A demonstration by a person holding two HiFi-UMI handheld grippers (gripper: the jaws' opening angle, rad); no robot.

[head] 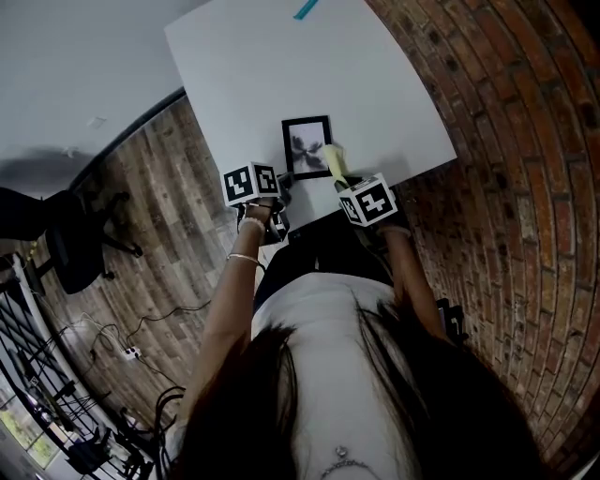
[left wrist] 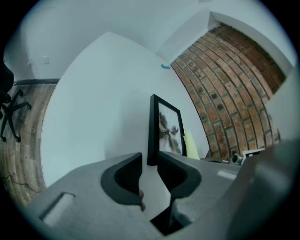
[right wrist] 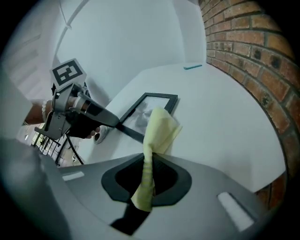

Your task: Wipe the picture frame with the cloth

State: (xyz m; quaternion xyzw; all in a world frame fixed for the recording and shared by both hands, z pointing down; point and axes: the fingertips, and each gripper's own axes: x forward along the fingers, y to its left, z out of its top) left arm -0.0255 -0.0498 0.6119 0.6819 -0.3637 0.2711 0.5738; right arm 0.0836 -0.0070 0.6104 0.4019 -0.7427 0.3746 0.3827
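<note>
A black picture frame (head: 307, 147) with a grey print lies on the white table (head: 244, 66), near its front edge. My left gripper (head: 284, 181) is shut on the frame's near left edge; in the left gripper view the frame (left wrist: 152, 126) runs edge-on out of the closed jaws (left wrist: 150, 161). My right gripper (right wrist: 149, 161) is shut on a pale yellow cloth (right wrist: 158, 125). The cloth's free end rests over the frame's (right wrist: 154, 101) right side. In the head view the cloth (head: 335, 161) lies at the frame's right edge, ahead of the right gripper (head: 342, 180).
A short teal strip (head: 307, 7) lies at the table's far edge. A brick wall (head: 525, 141) runs along the right side. To the left are wooden floor, a black office chair (head: 66, 239) and cables (head: 122, 347).
</note>
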